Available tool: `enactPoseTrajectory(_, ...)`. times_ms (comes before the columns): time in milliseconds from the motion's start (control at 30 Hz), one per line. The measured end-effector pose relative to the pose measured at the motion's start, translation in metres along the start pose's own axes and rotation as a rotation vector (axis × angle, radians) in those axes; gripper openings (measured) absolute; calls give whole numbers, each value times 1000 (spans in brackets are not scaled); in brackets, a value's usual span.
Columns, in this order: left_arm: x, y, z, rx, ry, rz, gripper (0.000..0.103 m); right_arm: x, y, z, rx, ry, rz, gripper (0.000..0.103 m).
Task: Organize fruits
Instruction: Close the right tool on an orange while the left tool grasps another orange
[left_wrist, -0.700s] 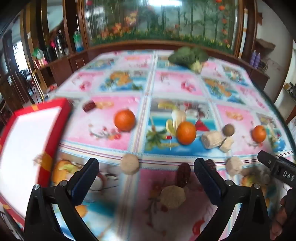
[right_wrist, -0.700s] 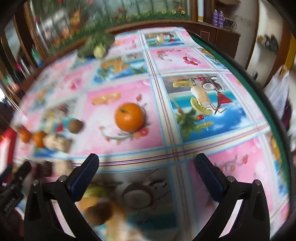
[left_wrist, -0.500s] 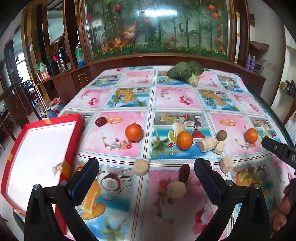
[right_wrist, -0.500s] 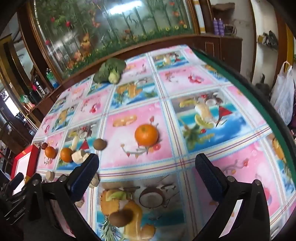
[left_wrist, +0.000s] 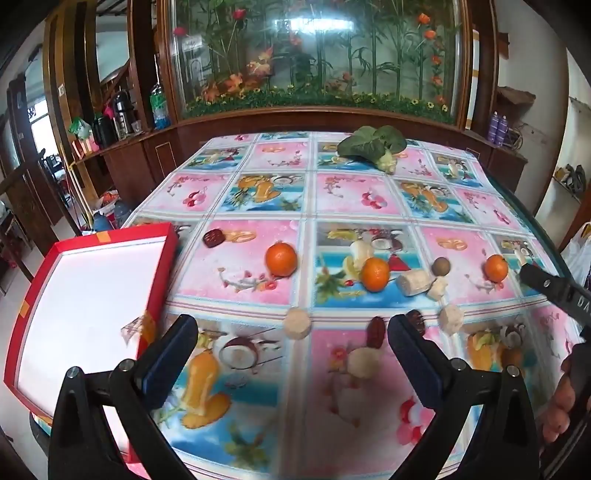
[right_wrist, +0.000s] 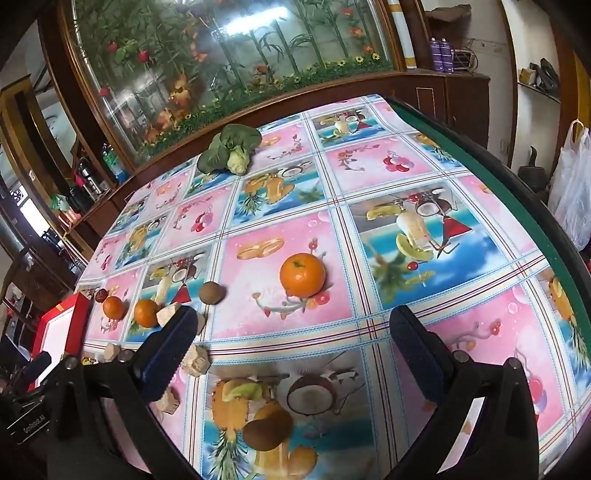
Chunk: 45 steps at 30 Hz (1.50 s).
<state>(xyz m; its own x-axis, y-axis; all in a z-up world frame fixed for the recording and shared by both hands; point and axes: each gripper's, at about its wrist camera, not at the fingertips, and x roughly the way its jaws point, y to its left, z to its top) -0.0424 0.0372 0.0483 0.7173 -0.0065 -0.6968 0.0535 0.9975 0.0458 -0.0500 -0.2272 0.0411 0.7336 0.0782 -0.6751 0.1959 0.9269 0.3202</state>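
Plainly, nothing is gathered yet; the shallow red cardboard box with a white floor (left_wrist: 88, 295) sits bare at the table's left edge, handy as a collecting tray; three round orange tangerines (left_wrist: 281, 259) lie scattered mid-table among pale peeled chunks (left_wrist: 297, 323) and dark red dates (left_wrist: 212, 238). The left gripper (left_wrist: 291, 354) hangs above the cloth, jaws spread and holding nothing; the right gripper (right_wrist: 291, 343) likewise gapes, aimed at the nearest tangerine (right_wrist: 303, 275), seemingly the first pick.
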Motion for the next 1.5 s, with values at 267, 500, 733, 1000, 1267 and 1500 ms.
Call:
enactPoseTrajectory(267, -5, 40, -15, 47, 8, 89, 102, -13, -10, 6, 41, -43, 25, 103)
enactPoseTrajectory(500, -7, 54, -4, 18, -42, 54, 102, -9, -6, 15, 6, -23, 52, 103)
enactPoseTrajectory(733, 11, 14, 28, 116, -25, -83, 102, 0, 39, 30, -284, -116, -99, 103)
enactPoseTrajectory(1000, 63, -39, 31, 223, 107, -197, 100, 46, 10, 29, -280, 20, -205, 84)
enactPoseTrajectory(1267, 85, -43, 33, 245, 177, -228, 82, 67, 7, 30, -257, 83, -195, 82)
enactPoseTrajectory(1500, 91, -51, 37, 258, 197, -240, 77, 69, 6, 29, -218, 111, -139, 63)
